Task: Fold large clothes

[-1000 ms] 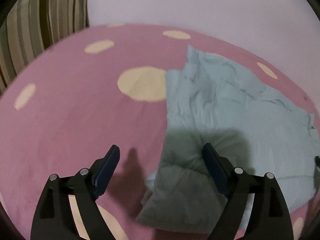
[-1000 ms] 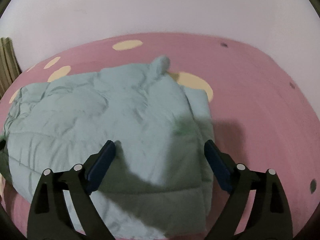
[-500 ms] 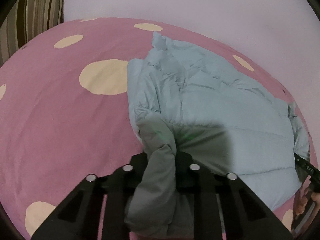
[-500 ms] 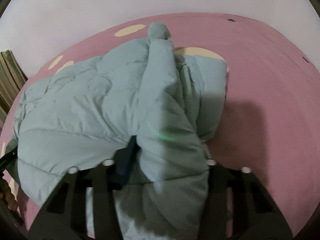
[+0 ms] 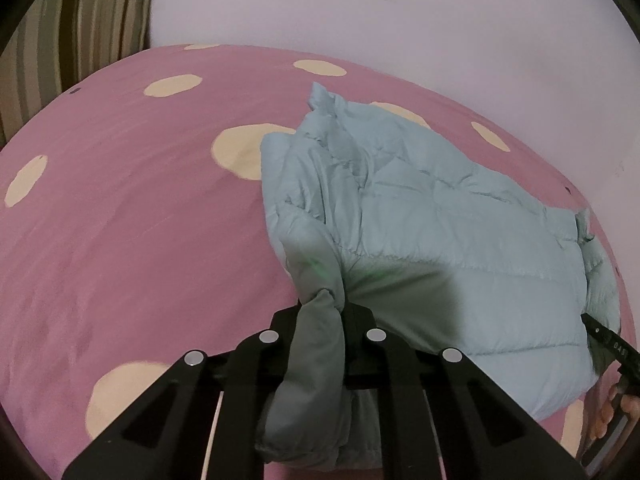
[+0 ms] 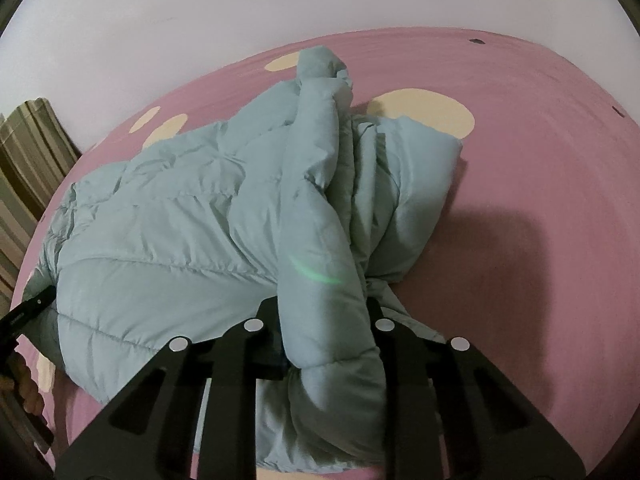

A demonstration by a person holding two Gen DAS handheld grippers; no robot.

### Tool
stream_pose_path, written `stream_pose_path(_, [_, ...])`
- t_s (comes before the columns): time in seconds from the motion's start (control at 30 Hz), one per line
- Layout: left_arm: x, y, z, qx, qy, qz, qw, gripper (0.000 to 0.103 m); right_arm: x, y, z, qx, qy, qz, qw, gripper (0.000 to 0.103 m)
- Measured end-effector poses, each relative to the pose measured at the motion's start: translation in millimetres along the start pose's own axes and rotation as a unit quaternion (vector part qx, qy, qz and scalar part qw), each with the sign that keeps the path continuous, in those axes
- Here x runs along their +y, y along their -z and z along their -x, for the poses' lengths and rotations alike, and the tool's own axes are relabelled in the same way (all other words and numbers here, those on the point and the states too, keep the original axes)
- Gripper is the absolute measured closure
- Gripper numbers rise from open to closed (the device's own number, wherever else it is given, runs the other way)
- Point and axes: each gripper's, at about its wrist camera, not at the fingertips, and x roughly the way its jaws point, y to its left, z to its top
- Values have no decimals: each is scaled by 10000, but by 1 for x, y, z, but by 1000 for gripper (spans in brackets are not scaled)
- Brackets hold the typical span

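Grasp stage of folding: left gripper (image 5: 322, 312) and right gripper (image 6: 324, 320), fingers just closed, each clenching a near corner of the quilted jacket (image 5: 432, 216) on the bed (image 5: 132, 208); next, lifting both corners toward the jacket's far edge.

The jacket (image 5: 440, 240) is a pale blue-green quilted cloth, puffy and stitched in padded bands, with a faint soft sheen and many fine wrinkles. Under it lies the bedsheet (image 5: 120, 220), a matt pink woven cloth printed with cream dots, smooth but for slight creases; beyond the jacket the wall (image 5: 360, 12) looks plain, matt and painted, and to the jacket's far left hangs a curtain (image 5: 80, 20) of striped cloth. The left gripper (image 5: 342, 312) and right gripper (image 6: 326, 316) are matt black plastic with small shiny metal rivets.
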Motion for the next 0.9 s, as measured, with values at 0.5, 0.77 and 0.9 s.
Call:
stream_pose_path(0.5, [25, 30, 55, -93, -18, 258, 9996, 93, 18, 37, 38, 0, -278, -19, 9996, 90])
stream_pose_path(0.77, [35, 55, 72, -55, -54, 264, 9996, 93, 19, 56, 53, 11, -338, 64, 9994, 90])
stream_pose_path(0.9, [35, 61, 76, -50, -99, 252, 9996, 93, 17, 58, 55, 19, -348, 40, 9994, 90])
